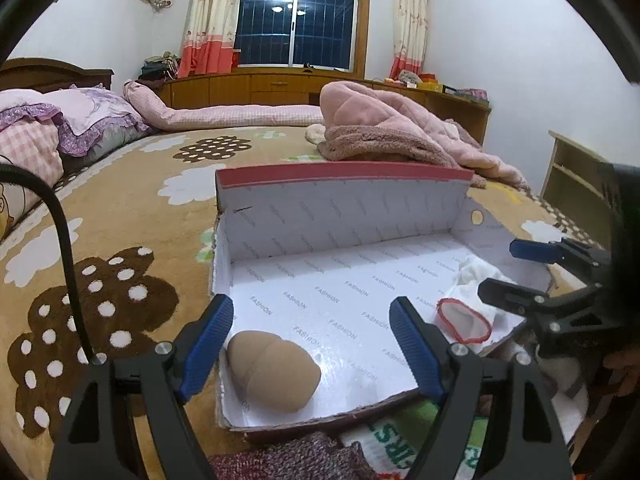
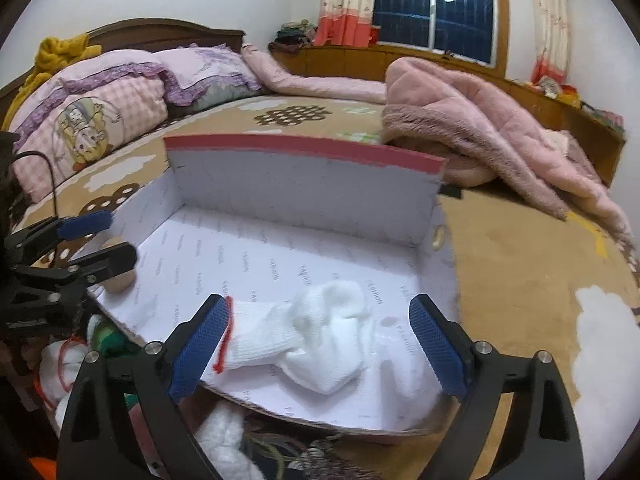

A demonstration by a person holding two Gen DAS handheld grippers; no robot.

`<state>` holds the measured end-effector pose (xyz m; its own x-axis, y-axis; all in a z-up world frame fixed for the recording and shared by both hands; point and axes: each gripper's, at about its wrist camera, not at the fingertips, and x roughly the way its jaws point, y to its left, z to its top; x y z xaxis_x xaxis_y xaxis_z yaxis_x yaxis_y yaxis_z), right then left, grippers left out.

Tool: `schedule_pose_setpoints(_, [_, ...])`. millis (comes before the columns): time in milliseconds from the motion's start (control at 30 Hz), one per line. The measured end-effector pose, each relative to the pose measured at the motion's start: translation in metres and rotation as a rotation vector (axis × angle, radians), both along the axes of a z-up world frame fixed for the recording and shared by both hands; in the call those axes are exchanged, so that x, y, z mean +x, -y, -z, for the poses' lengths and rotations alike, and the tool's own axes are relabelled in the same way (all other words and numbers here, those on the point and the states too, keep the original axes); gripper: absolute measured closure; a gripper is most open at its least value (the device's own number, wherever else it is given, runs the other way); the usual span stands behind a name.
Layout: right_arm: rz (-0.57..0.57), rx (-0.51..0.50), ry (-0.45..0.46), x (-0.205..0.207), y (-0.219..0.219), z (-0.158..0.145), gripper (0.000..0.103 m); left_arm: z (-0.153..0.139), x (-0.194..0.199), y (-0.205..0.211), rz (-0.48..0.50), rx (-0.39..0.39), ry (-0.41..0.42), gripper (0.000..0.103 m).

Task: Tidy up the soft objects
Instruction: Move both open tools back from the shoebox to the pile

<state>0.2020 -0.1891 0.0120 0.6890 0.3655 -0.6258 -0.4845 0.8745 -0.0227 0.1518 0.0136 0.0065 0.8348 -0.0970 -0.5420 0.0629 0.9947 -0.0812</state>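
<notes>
While both claws gape empty, tan sock and white sock lie in box.

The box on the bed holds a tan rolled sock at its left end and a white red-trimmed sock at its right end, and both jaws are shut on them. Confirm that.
Not quite: neither gripper grips anything. The left gripper and right gripper both hang with jaws open. In the box, the tan rolled sock and white sock lie loose, as both wrist views show.
</notes>
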Motion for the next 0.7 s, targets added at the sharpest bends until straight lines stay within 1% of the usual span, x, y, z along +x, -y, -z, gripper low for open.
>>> schedule_pose_setpoints(133, [0.041,-0.002,0.034,-0.001,0.006,-0.008,0.01,-0.004,-0.005,-0.006,-0.002,-0.035,0.013,0.019])
schedule_pose_setpoints(267, [0.058,0.01,0.035,-0.002,0.01,-0.013,0.012,-0.006,-0.01,-0.006,-0.005,-0.016,0.026,0.019])
schedule_pose_setpoints(433, [0.029,-0.012,0.061,-0.009,0.005,-0.017,0.013,-0.009,-0.016,-0.004,0.003,-0.01,0.037,0.019])
schedule_pose_setpoints(500, [0.015,-0.017,0.068,-0.013,0.004,-0.018,0.016,-0.011,-0.019,-0.007,0.005,-0.037,0.031,0.019])
schedule_pose_setpoints(533, [0.007,-0.018,0.07,-0.015,0.003,-0.02,0.02,-0.012,-0.022,-0.008,0.007,-0.052,0.029,0.019])
schedule_pose_setpoints(567, [0.003,-0.016,0.069,-0.017,0.004,-0.02,0.021,-0.015,-0.026,-0.009,0.011,-0.07,0.028,0.019])
schedule_pose_setpoints(633, [-0.013,0.006,0.046,-0.02,0.005,-0.024,0.022,-0.019,-0.034,-0.01,0.021,-0.086,0.03,0.019])
schedule_pose_setpoints(700, [-0.038,0.044,0.021,-0.025,0.008,-0.027,0.022,-0.023,-0.043,-0.009,0.034,-0.083,0.033,0.019])
